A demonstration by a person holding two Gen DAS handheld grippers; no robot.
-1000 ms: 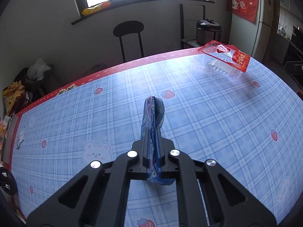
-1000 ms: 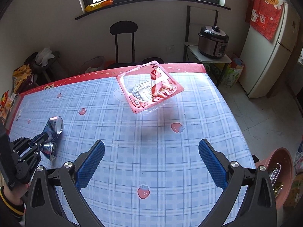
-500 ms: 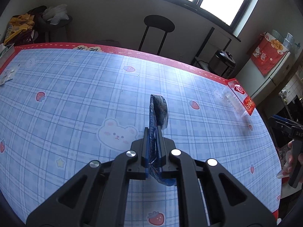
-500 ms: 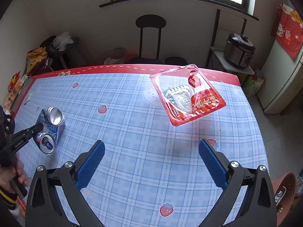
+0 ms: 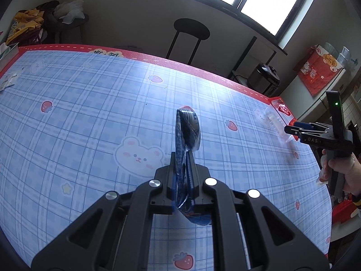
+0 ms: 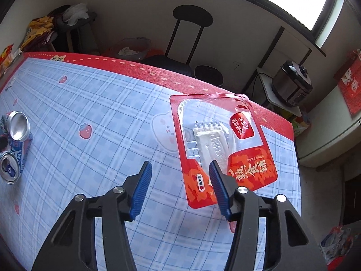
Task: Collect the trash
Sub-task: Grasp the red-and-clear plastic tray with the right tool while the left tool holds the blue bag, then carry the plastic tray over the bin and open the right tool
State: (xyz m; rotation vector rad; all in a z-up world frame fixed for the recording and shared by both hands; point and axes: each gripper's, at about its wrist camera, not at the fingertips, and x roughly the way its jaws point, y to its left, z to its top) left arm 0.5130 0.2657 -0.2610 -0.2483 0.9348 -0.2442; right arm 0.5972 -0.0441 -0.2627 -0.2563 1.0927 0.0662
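Note:
A crushed blue drink can (image 5: 188,131) is squeezed flat between the pads of my left gripper (image 5: 182,158), held just above the blue checked tablecloth (image 5: 90,113). In the right wrist view the same can (image 6: 13,149) shows both silver ends at the far left. A red and clear plastic food tray (image 6: 223,140) lies near the table's far right corner. My right gripper (image 6: 179,167) hangs low over the tray's near left corner, jaws closing. The tray's left strip is between them and the right finger (image 6: 217,187) overlaps the tray. The pads do not press on it.
A person's hand (image 5: 343,169) holds the right gripper (image 5: 293,131) beside the tray (image 5: 275,117). A black chair (image 6: 191,22) stands behind the table's red far edge. A rice cooker (image 6: 291,85) sits on a stand at the right. A small packet (image 5: 9,80) lies far left.
The right gripper has come down and forward to the tray, and its jaws have narrowed from wide open. The left gripper has rolled and shifted with the can still in it.

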